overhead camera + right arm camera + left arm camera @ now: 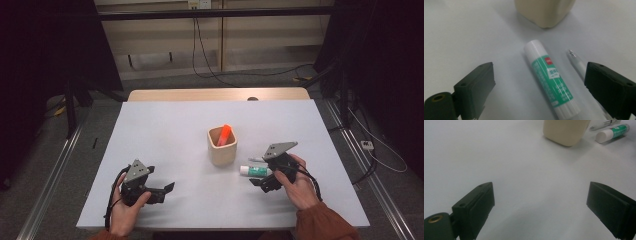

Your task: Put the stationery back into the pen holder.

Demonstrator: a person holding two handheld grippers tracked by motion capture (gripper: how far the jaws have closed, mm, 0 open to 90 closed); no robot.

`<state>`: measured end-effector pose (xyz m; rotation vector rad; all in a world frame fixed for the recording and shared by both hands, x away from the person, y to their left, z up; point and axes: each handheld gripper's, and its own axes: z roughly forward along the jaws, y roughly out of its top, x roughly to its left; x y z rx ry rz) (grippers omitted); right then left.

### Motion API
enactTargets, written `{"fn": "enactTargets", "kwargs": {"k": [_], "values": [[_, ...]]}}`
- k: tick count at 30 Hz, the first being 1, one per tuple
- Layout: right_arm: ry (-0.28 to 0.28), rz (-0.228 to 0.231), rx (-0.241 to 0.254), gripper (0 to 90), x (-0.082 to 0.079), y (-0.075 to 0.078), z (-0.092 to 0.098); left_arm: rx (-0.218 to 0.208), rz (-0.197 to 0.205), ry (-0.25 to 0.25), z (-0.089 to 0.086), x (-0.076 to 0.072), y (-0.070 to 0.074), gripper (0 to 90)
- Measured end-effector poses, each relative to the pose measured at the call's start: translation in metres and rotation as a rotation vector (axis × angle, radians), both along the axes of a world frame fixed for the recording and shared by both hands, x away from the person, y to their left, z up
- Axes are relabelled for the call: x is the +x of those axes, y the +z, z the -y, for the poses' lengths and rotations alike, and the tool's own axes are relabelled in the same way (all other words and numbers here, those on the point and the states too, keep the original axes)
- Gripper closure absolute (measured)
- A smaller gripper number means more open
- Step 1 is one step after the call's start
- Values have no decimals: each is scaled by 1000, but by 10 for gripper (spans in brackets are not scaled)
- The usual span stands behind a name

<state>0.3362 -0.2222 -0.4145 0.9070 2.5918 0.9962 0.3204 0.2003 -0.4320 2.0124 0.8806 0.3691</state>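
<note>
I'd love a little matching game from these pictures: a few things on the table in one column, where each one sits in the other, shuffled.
Things:
1. orange marker
2. glue stick
3. pen
4. left gripper

Places:
A. lying on the table between the right gripper's open jaws
B. standing in the beige cup
C. over bare table, open, holding nothing
D. lying beside the glue stick, partly behind one jaw

Pairs: 1-B, 2-A, 3-D, 4-C

We saw a white rectangular tabletop (165, 130) with a light wooden strip (215, 94) along its far edge, standing on grey carpeted floor (45, 165). Behind ran pale beige wall panels (270, 37), a dangling black cable (200, 55), and black curtains (45, 50) flanking both sides.
</note>
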Motion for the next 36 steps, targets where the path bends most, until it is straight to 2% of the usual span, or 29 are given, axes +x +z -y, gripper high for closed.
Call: {"fn": "enactTargets", "kwargs": {"k": [2,3,5,8,14,17,20,23,28,36], "values": [[23,-36,6,125,6,-1,-2,1,0,-1,0,0,0,76],[47,-49,-10,123,8,-2,-3,1,0,-1,0,0,0,76],[63,-51,-33,133,12,-3,-5,0,0,-3,0,0,0,75],[93,-67,-42,125,17,-6,-6,-1,0,-4,0,0,0,76],[162,-75,-73,215,27,-3,-11,10,-6,3,0,1,-2,75],[183,-97,-83,233,32,-5,-14,7,-4,-2,1,0,-2,75],[197,-126,-113,279,36,-8,-17,13,-6,-4,1,0,-2,75],[214,-147,-113,336,40,-11,-20,20,-6,-1,2,1,-3,75],[230,-150,-150,412,42,-14,-24,28,-10,-5,2,0,-3,75],[238,-143,-183,551,45,-18,-26,30,-10,-13,2,-1,-3,76]]}}
